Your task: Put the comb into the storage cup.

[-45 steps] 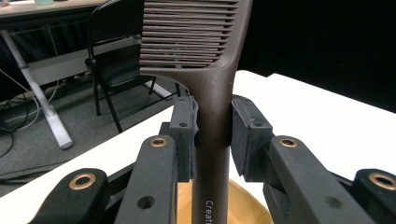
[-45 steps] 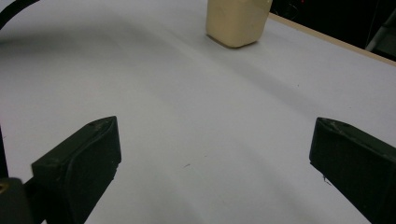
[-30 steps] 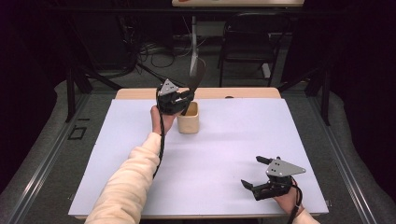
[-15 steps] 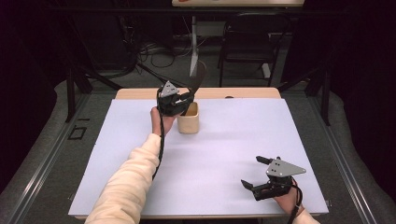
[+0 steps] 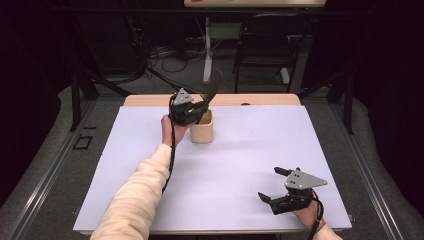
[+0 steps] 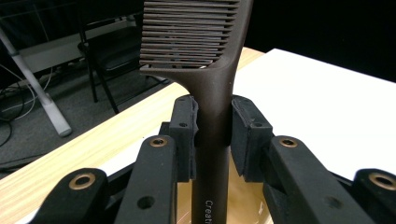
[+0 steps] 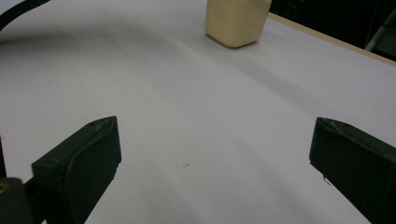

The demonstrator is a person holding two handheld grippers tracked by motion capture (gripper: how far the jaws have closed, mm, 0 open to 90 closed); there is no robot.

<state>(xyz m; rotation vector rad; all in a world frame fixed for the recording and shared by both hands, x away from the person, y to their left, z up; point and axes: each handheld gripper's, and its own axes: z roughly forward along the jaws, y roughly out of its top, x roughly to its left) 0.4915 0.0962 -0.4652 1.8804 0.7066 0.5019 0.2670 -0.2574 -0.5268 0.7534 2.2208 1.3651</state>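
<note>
Two grippers are at work on your table, and they sit well apart. Your left gripper (image 5: 199, 111) is up at the far side of the white sheet (image 5: 240, 150), its jaws clamped on the handle of a dark brown comb (image 6: 212, 116). In the left gripper view both pads press against the handle from either side, just below where the toothed head begins, and the comb stands roughly upright with its teeth pointing to that view's left. From the high view the comb's head (image 5: 216, 85) rises above the gripper, tilted a little toward the far edge of the table.

Right beside that gripper stands a small beige container (image 5: 202, 131), open at the top, near the far edge of the sheet. The comb's lower end goes down toward it; in the left gripper view the handle runs down in front of the pale inside of the container, but you cannot tell from these frames whether its tip touches the bottom or a wall.

Your right gripper (image 5: 276, 185) rests low at the near right corner of the sheet, its jaws spread wide with nothing between them. In the right gripper view bare white sheet lies between its two fingers (image 7: 79, 161), and the container (image 7: 237, 21) shows farther off.

Beyond the sheet a strip of wooden tabletop (image 5: 260, 99) shows at the far edge. Behind it, on the floor, are a white desk leg (image 5: 207, 55), loose cables and a dark chair (image 5: 260, 45).
</note>
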